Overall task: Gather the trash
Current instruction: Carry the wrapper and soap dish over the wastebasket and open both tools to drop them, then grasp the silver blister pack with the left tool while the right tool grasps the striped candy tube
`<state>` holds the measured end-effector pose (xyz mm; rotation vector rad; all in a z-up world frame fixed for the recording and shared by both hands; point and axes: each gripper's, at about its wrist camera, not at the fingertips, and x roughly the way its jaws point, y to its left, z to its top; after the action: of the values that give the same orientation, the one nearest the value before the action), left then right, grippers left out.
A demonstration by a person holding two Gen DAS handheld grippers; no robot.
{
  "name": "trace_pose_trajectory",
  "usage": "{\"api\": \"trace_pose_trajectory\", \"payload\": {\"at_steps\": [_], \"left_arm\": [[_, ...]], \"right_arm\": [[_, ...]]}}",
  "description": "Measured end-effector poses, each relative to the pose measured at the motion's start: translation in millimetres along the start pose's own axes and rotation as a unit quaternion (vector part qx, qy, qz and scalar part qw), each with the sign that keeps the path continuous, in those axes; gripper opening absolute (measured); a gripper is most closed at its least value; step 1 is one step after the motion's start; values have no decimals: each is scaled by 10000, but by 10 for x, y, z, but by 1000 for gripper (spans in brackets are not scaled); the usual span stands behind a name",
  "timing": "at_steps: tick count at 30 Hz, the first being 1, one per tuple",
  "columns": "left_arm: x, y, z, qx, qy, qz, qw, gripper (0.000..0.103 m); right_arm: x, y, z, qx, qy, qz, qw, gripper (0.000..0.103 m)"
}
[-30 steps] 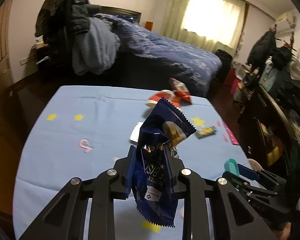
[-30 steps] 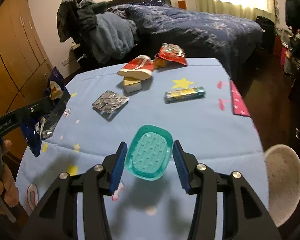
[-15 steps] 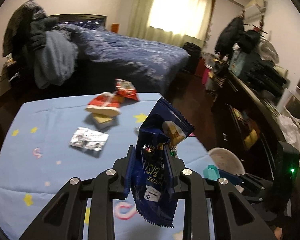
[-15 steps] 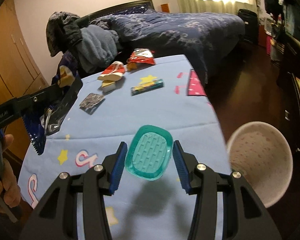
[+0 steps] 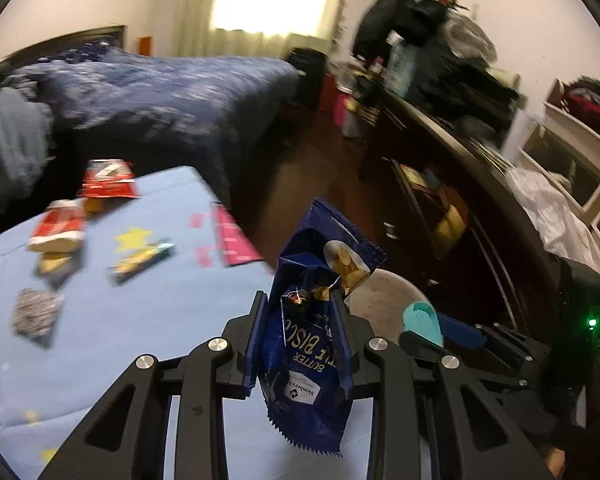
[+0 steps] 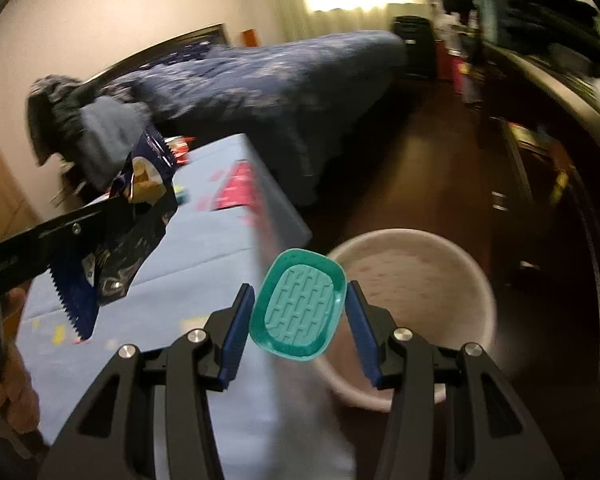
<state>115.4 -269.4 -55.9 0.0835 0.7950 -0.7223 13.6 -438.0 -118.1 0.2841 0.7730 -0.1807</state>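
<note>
Your left tongs (image 5: 302,338) stay clamped on the crumpled dark-blue biscuit wrapper (image 5: 314,320); your right tongs (image 6: 298,310) grip the teal oval plastic tray (image 6: 298,304). Both have swung from over the blue table (image 5: 140,320) toward the pale round bin (image 6: 416,280), now at two o'clock: drop-off looks near.

The biscuit bag (image 5: 308,344) looks like glossy crinkled foil. The teal tray (image 6: 298,309) looks like smooth ribbed plastic. Beside it, the tablecloth (image 6: 204,248) is matt cloth and the bin (image 6: 416,280) looks matt and speckled.
</note>
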Motion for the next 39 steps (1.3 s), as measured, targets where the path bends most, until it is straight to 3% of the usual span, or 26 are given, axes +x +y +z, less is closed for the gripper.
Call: {"api": "trace_pose_trajectory", "payload": {"at_steps": [10, 13, 15, 17, 21, 25, 30, 34, 39], "left_arm": [[939, -604, 167, 390, 557, -274, 9973, 35], [1061, -684, 164, 402, 582, -312, 9970, 46], [1121, -724, 159, 419, 592, -310, 9969, 62], [1144, -745, 156, 435, 596, -325, 9967, 71], [1127, -705, 174, 356, 559, -395, 9970, 80], [1051, -636, 195, 241, 495, -429, 9976, 81], [824, -472, 191, 84, 310, -395, 9987, 86], [552, -244, 163, -21, 80, -55, 10000, 87], [116, 283, 57, -259, -203, 637, 9974, 92]], "right_arm": [[211, -715, -151, 466, 54, -751, 9961, 48], [306, -851, -185, 515, 134, -781, 9955, 48], [370, -904, -192, 514, 168, -804, 9953, 49], [416, -920, -200, 513, 209, -795, 9953, 49], [448, -935, -201, 546, 194, -681, 9960, 56], [389, -874, -175, 475, 91, -705, 9963, 65], [289, -751, -110, 432, -4, -621, 9971, 67], [183, -463, -23, 225, -101, -392, 9989, 71], [105, 100, 89, -273, -142, 22, 9995, 75]]}}
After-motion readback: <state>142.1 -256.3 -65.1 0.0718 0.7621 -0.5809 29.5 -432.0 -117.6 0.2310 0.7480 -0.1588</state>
